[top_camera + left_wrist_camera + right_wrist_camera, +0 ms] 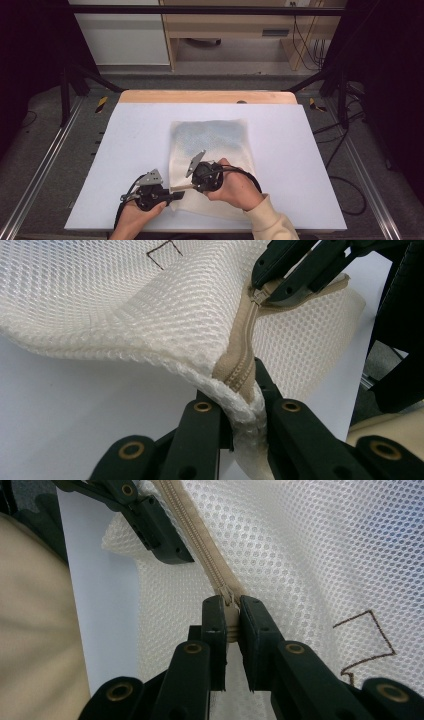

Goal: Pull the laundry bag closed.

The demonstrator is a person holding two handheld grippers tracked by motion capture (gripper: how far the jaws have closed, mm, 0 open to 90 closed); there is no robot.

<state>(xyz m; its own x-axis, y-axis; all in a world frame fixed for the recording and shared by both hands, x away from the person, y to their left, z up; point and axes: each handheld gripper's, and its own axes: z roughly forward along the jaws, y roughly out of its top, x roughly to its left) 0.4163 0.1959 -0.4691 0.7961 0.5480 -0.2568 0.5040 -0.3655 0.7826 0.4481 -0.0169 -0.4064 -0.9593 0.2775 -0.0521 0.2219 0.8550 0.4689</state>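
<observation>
A lab recording rig: a white-topped desk [130,150] stands on grey carpet between metal floor rails [42,170], black frame struts [70,85] and curtains, with loose cables [310,45] by plywood furniture [230,25]

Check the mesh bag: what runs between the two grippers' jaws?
A closed stretch of beige zipper on the mesh bag, between left gripper and right gripper, seen in both gripper views.

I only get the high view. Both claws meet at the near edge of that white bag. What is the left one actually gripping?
Observer: The left claw is shut on the corner of the mesh bag, right at the end of its beige zipper.
Operator: And the right one?
Observer: The right claw pinches the zipper pull.
Operator: Is the zipper open there?
Observer: No, between the two claws its teeth are closed.
</observation>
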